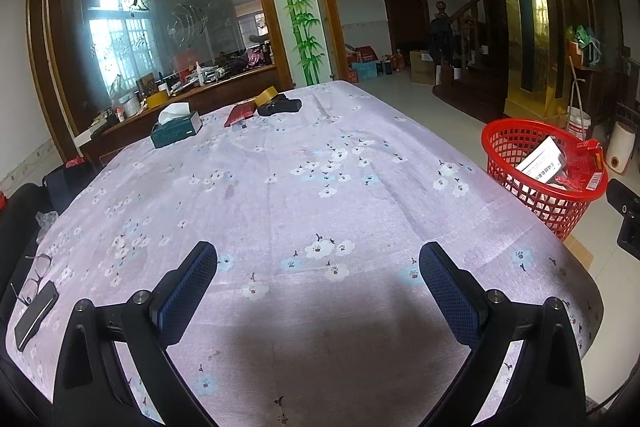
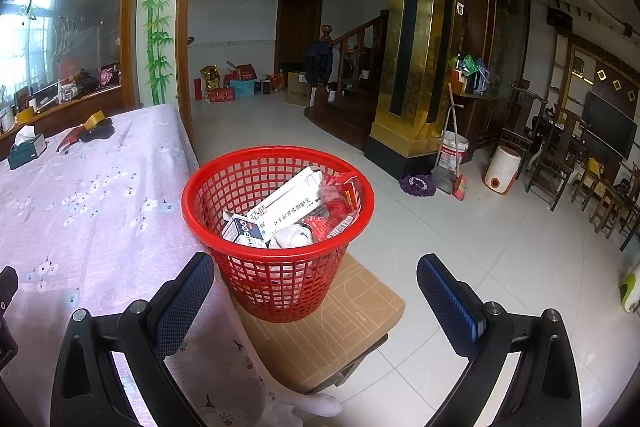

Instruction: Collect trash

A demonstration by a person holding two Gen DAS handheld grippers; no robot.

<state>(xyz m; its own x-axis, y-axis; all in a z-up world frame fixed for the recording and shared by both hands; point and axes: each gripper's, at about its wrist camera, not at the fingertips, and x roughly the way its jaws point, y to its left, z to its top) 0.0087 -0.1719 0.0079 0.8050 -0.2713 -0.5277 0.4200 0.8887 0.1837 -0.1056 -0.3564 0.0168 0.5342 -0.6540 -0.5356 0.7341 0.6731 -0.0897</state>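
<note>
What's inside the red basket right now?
The red basket holds a long white box, a smaller printed box, red wrappers and crumpled white paper. Anything beneath them is covered.

I'm in a home: wooden staircase (image 2: 352, 39), dining chairs (image 2: 560, 155), floral-clothed worktop (image 1: 280, 187), tiled floor (image 2: 480, 227).

Tissue box (image 1: 176, 129), glasses (image 1: 35, 273), phone (image 1: 36, 315)
</note>
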